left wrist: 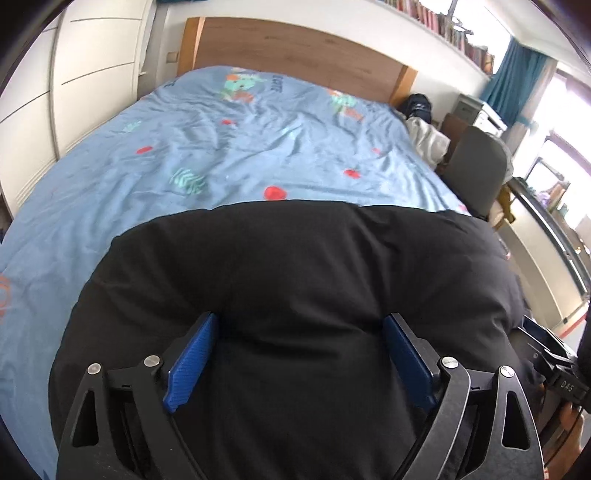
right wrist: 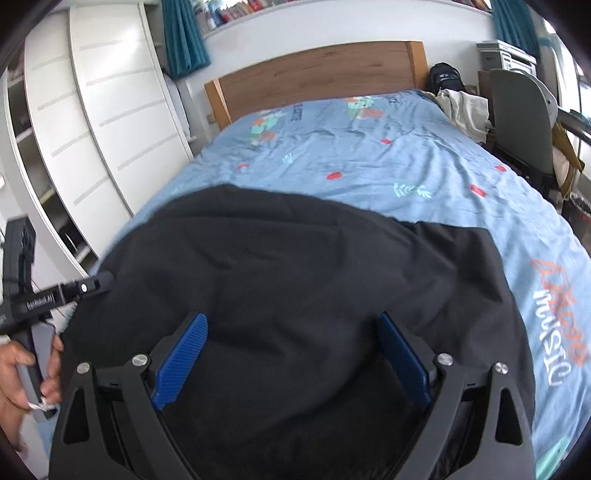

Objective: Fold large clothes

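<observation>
A: Left wrist view first; the left gripper (left wrist: 300,328) has its blue pads (left wrist: 192,356) spread wide above the black garment (left wrist: 295,277), nothing pinched between them; the garment lies across the near end of the bed (left wrist: 92,184), on the blue patterned cover.

B: And from the right wrist, the right gripper (right wrist: 291,328) is just as wide, its pads clear of the cloth; this view alone shows a hand (right wrist: 22,369) gripping the left gripper's handle at the garment's left edge (the other view only gives a sliver of the right gripper's body at its lower right).

A: My side shows the bookshelf (left wrist: 443,22) above the headboard (left wrist: 288,48), books packed along it.

B: Mine shows the white wardrobe (right wrist: 110,110) by the bed's left edge; its open shelves are too dim to read.
</observation>
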